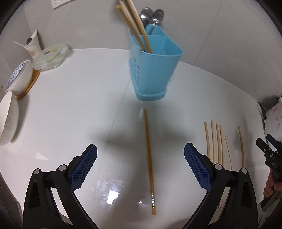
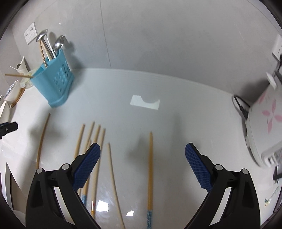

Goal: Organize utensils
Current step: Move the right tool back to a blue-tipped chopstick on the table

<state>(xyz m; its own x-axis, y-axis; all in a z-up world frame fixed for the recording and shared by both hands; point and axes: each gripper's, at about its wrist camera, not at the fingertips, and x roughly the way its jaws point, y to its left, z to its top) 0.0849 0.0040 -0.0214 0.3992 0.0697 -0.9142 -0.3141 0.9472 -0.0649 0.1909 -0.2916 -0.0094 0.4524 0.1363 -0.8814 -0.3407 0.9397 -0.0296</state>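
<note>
A blue utensil holder [image 1: 153, 68] stands on the white table and holds several chopsticks [image 1: 135, 22] and spoons [image 1: 151, 15]; it also shows in the right wrist view [image 2: 54, 82]. My left gripper [image 1: 141, 155] is open above a single golden chopstick [image 1: 149, 158] that lies between its fingers. Several pale chopsticks [image 1: 216, 142] lie to its right. My right gripper [image 2: 142, 155] is open over a chopstick with a blue patterned end [image 2: 150, 176]. More chopsticks [image 2: 95, 151] lie under and beside its left finger.
Bowls [image 1: 19, 77] on a wooden board, a plastic lidded box [image 1: 51, 56] and a paper cup [image 1: 33, 45] stand at the left edge. A white appliance with pink flowers [image 2: 264, 123] and cables stand at the right. The wall is close behind.
</note>
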